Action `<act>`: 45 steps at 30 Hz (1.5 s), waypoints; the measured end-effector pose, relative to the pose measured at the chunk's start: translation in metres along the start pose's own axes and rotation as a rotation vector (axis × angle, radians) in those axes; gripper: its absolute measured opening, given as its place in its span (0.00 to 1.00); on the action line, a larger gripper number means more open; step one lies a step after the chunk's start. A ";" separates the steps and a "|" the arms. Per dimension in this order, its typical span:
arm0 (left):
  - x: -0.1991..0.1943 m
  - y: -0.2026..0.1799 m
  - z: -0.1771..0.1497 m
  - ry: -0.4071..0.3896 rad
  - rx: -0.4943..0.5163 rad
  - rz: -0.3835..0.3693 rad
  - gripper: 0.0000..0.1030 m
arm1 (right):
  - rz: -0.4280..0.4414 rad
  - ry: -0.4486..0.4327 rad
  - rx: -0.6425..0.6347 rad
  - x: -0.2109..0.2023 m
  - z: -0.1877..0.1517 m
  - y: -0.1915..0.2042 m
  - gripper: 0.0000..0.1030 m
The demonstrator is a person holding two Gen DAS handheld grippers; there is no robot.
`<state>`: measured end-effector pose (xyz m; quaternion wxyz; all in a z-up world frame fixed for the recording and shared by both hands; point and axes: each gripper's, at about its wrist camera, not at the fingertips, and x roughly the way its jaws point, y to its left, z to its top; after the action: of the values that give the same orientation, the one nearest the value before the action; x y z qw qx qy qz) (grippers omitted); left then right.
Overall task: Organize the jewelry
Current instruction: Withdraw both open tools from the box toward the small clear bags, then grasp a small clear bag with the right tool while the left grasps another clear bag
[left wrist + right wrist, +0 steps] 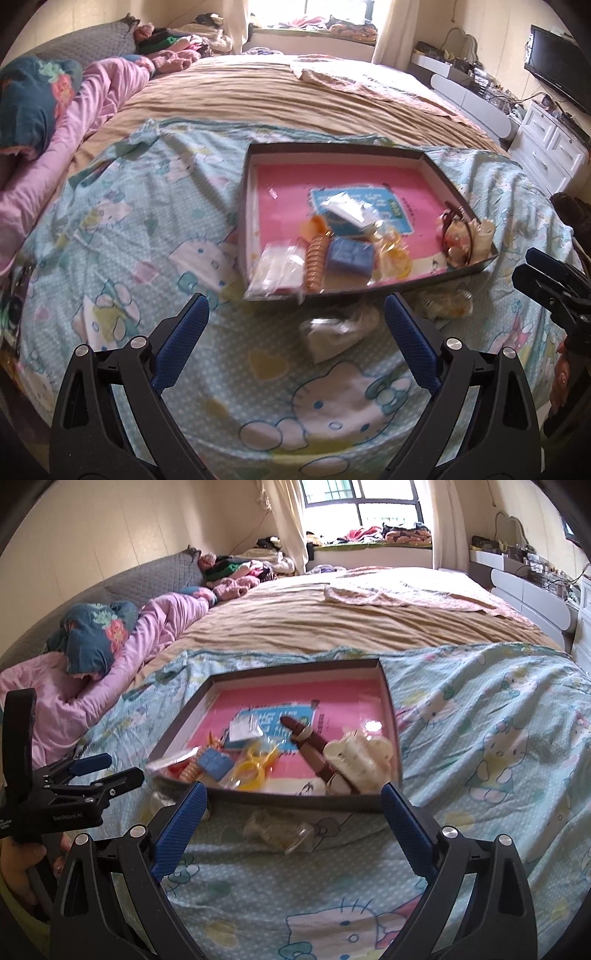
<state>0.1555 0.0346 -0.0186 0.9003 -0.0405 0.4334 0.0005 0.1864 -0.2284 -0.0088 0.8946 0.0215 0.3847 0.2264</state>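
Two pieces left outside the shallow box (pixel 391 716): a clear bag with something pale inside (pixel 334 332), lying on the cartoon-cat sheet (pixel 147 229) just in front of the box's near wall and between the spread fingers of the left gripper (pixel 295 343); and a clear packet with a yellowish piece (pixel 279 830), also just before that wall, ahead of the right gripper (pixel 293 827). Already inside, on the pink floor: cream claw clip (pixel 360 757), brown clip (pixel 314 749), yellow rings (pixel 253 771), blue block (pixel 349 256), orange coil tie (pixel 316 267), small white packets (pixel 275 271). Mostly done, by that count. Both claws wide apart, gripping nothing. Blurred left view; bag contents unclear.
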 end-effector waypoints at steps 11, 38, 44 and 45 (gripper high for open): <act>0.009 0.012 -0.026 0.059 -0.021 -0.002 0.86 | -0.031 0.102 -0.023 0.044 -0.025 0.008 0.91; 0.064 -0.025 -0.023 0.126 -0.082 -0.095 0.58 | 0.019 0.149 -0.032 0.059 -0.042 -0.002 0.54; 0.054 -0.029 -0.028 0.102 -0.072 -0.107 0.49 | 0.033 0.127 -0.022 0.034 -0.041 -0.010 0.54; 0.051 -0.028 -0.028 0.102 -0.076 -0.113 0.49 | 0.037 0.124 -0.022 0.032 -0.041 -0.010 0.54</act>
<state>0.1663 0.0032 -0.0741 0.8734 -0.0992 0.4753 -0.0361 0.1806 -0.2291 -0.0614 0.8647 0.0047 0.4366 0.2482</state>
